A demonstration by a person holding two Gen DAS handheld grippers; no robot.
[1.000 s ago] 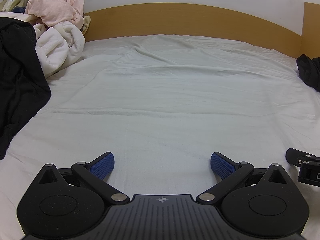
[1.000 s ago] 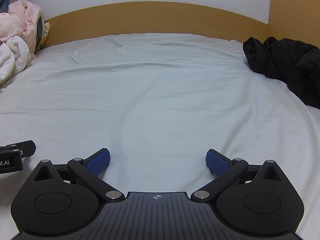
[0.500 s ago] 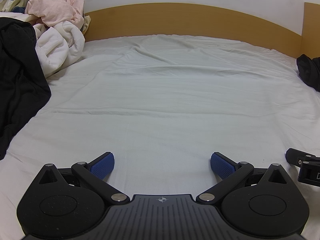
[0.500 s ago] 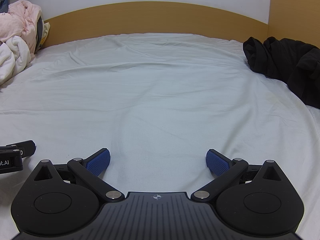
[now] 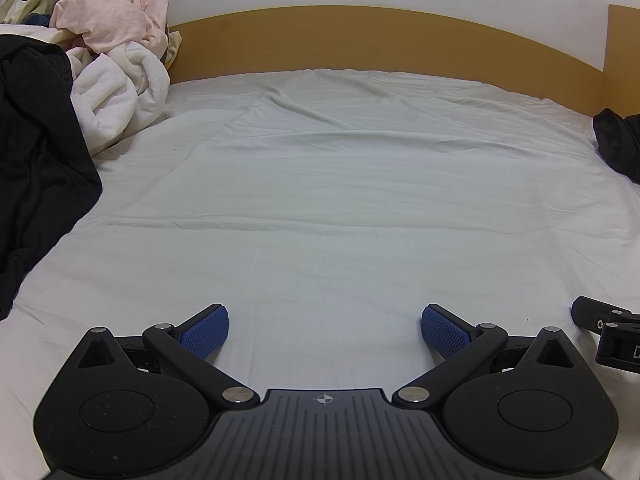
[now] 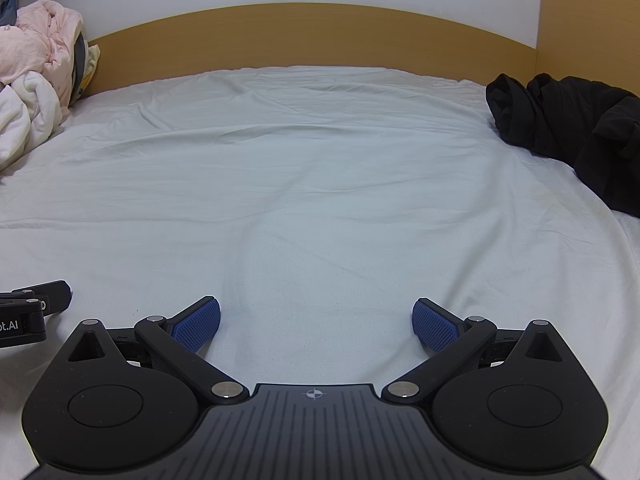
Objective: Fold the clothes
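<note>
A heap of unfolded clothes lies at the bed's left side: a black garment (image 5: pixel 36 152), a white one (image 5: pixel 120 96) and a pink one (image 5: pixel 108 16). The pink garment (image 6: pixel 44 40) and the white garment (image 6: pixel 20 124) also show in the right wrist view. Another crumpled black garment (image 6: pixel 568 128) sits at the right side, its edge (image 5: pixel 618 140) seen from the left wrist. My left gripper (image 5: pixel 324 330) rests low over the white sheet, open and holding nothing. My right gripper (image 6: pixel 316 322) is beside it, also open and holding nothing.
The white bed sheet (image 5: pixel 340 200) spreads wide and lightly wrinkled between the two piles. A wooden headboard (image 5: pixel 380 40) and a white wall close the far side. A taller wooden panel (image 6: pixel 584 12) stands at the right corner.
</note>
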